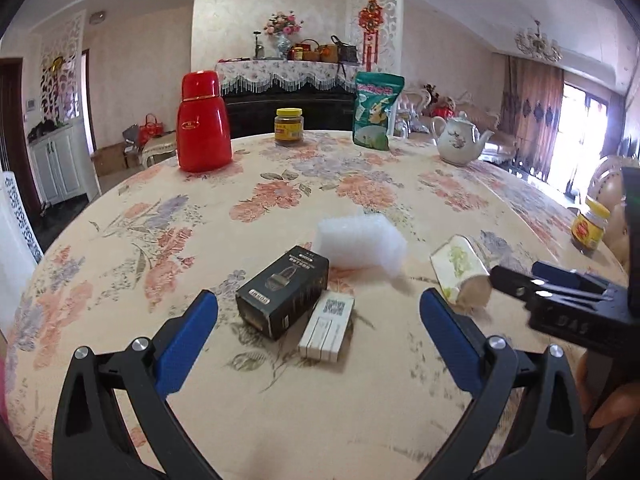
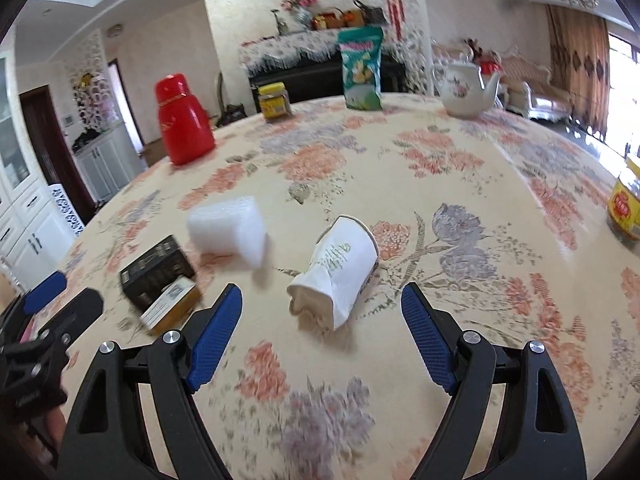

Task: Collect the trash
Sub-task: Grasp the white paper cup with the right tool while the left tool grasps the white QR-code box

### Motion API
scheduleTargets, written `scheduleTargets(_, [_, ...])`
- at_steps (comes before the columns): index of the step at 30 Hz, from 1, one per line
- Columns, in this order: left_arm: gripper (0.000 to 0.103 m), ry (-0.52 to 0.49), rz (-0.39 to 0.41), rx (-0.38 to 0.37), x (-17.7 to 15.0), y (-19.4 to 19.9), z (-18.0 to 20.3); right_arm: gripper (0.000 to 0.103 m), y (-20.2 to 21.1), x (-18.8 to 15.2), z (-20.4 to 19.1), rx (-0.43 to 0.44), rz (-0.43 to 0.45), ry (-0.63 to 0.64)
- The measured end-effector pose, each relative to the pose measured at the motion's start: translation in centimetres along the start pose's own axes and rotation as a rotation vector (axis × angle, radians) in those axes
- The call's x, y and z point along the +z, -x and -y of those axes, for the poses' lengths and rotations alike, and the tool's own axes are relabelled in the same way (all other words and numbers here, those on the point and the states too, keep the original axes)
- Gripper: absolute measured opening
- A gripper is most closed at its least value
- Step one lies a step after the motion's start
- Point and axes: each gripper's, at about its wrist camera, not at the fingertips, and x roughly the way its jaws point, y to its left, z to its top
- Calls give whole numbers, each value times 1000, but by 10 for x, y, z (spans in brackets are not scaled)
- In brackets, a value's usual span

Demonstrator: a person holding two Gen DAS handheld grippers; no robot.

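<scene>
Left tongs [image 1: 318, 344]: jaws wide, empty, held low over the worktop [image 1: 120, 280]. Directly ahead at 12 o'clock lies a black box [image 1: 282, 292], long axis running from 7 to 1 o'clock, with a small white carton [image 1: 328, 326] touching its right flank, roughly parallel.

Right tongs [image 2: 322, 334]: jaws wide, empty. The crushed paper cup [image 2: 338, 272] lies on its side just ahead at 12 o'clock, between the jaw lines, long axis 7 to 1 o'clock, flattened end nearest, open rim pointing away.

A white foam block [image 2: 228, 230] sits beyond, between cup and boxes.

Judgement: right tongs are nearer the cup, left nearer the boxes. The coming grasp likely needs the jaws closed across the cup's short axis.
</scene>
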Motion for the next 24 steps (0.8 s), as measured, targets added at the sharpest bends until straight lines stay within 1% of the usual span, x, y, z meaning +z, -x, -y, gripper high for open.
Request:
scheduleTargets(3, [98, -3, -12, -7, -6, -4, -4, 78, -15, 4, -4, -23, -17, -14])
scheduleTargets(5, [98, -25, -23, -21, -8, -5, -9, 78, -25, 4, -8, -47, -30, -2])
scheduleTargets(7, [98, -45, -12, -27, -11, -3, -14, 77, -37, 3, -13, -74, -72, 25])
scheduleTargets(9, [98, -31, -41, -46, -11, -6, -20, 76, -42, 2, -15, -92, -65, 48])
scheduleTargets(10, [97, -8, -59, -64, -11, -9, -23, 75, -44, 2, -15, -100, -73, 52])
scheduleTargets(11, [97, 24, -75, -83, -11, -11, -27, 72, -47, 3, -16, -96, -82, 55])
scheduleTargets(12, [97, 36, -83, -89, -11, -13, -29, 71, -49, 3, -16, -88, -89, 62])
scheduleTargets(13, [97, 36, -87, -89, -10, -13, -29, 69, -50, 3, -17, -84, -98, 64])
scheduleTargets(15, [96, 3, -81, -68, -11, -13, -24, 63, -53, 3, -16, -80, -107, 60])
scheduleTargets(16, [92, -14, -78, -61, -12, -12, -22, 55, -53, 3, -15, -78, -111, 56])
scheduleTargets(17, [91, -34, -78, -58, -12, -12, -18, 48, -54, 3, -13, -75, -116, 51])
scheduleTargets(18, [90, -46, -79, -58, -13, -12, -16, 44, -55, 3, -12, -74, -120, 45])
scheduleTargets(20, [90, -66, -87, -57, -16, -14, -11, 39, -52, 3, -10, -78, -108, 34])
scheduleTargets(24, [80, -54, -118, -98, -18, -18, -11, 36, -46, 3, -9, -83, -78, 24])
